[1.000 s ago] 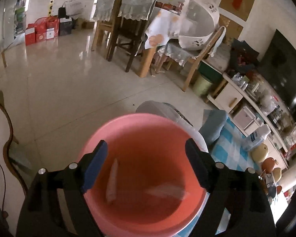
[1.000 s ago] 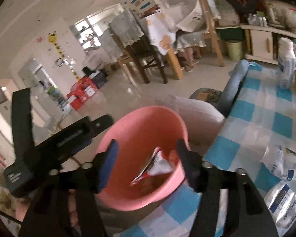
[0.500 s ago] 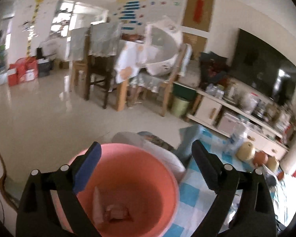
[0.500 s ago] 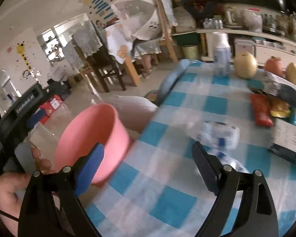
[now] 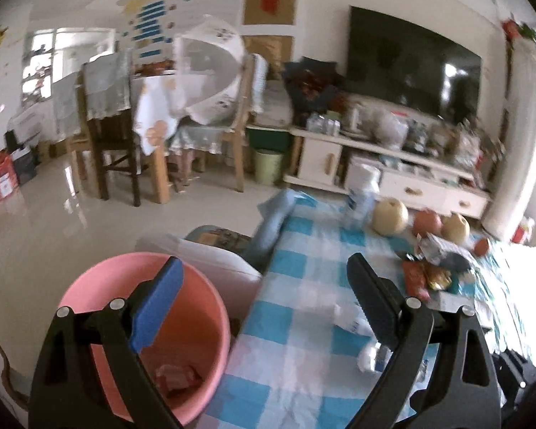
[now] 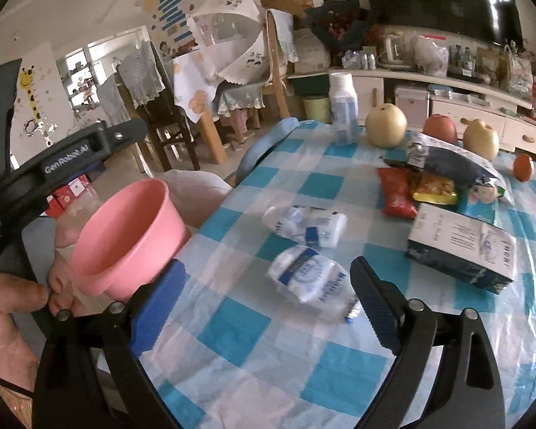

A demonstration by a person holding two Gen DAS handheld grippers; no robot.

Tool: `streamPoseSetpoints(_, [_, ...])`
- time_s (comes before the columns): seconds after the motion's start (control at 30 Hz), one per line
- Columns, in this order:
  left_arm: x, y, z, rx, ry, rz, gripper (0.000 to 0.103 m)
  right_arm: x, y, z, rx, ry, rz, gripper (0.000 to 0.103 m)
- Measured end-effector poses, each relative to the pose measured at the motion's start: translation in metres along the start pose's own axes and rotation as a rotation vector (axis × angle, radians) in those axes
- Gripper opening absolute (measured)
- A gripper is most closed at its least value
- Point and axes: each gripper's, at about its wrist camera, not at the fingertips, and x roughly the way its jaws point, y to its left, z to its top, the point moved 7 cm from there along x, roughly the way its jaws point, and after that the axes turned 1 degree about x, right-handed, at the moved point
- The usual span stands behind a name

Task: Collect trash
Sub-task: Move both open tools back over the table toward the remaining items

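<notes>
A pink bucket [image 5: 182, 325] stands off the left edge of the blue-checked table [image 6: 303, 375], with a crumpled wrapper [image 5: 175, 375] inside. It also shows in the right wrist view [image 6: 132, 236]. Two crushed white-and-blue packs lie on the table, one near [image 6: 311, 275] and one farther [image 6: 303, 223]. My right gripper [image 6: 264, 289] is open and empty, above the near pack. My left gripper [image 5: 264, 293] is open and empty, between the bucket and the table edge. The left tool's body [image 6: 64, 164] shows at the left of the right wrist view.
A dark box [image 6: 461, 250], red and yellow snack bags [image 6: 396, 193], a dark blue bag [image 6: 450, 164], pears and apples [image 6: 386, 125] and a white bottle [image 6: 343, 111] lie farther on the table. A white stool [image 5: 211, 254] stands behind the bucket.
Both grippers have swung right from over the bucket toward the table. The wrapper the right gripper held a second ago now lies in the bucket.
</notes>
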Motion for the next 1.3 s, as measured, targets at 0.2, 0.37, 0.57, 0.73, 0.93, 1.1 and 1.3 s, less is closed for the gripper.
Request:
streamPoseSetpoints(0.2, [0.002, -0.03, -0.005, 0.06, -0.001, -0.02, 0.093, -0.01, -0.021, -0.001, -0.008, -0.006, -0.027, 0.093])
streamPoseSetpoints(0.37, [0.002, -0.047, -0.008, 0.099, -0.012, -0.027, 0.093, -0.015, -0.036, -0.007, -0.006, 0.007, -0.028, 0.093])
streamPoseSetpoints(0.57, [0.005, -0.061, -0.014, 0.092, 0.011, -0.064, 0.093, -0.025, -0.048, -0.007, -0.015, -0.006, -0.03, 0.093])
streamPoseSetpoints(0.73, [0.009, -0.072, -0.02, 0.098, 0.036, -0.093, 0.093, -0.034, -0.058, -0.008, -0.024, -0.011, -0.035, 0.093])
streamPoseSetpoints(0.93, [0.021, -0.084, -0.031, 0.065, 0.106, -0.135, 0.093, -0.037, -0.08, -0.012, -0.018, 0.008, -0.055, 0.093])
streamPoseSetpoints(1.1, [0.033, -0.091, -0.049, 0.02, 0.207, -0.155, 0.093, -0.04, -0.108, -0.011, 0.0, 0.029, -0.097, 0.093])
streamPoseSetpoints(1.3, [0.03, -0.125, -0.076, 0.098, 0.272, -0.226, 0.093, -0.042, -0.152, -0.008, 0.021, 0.046, -0.167, 0.093])
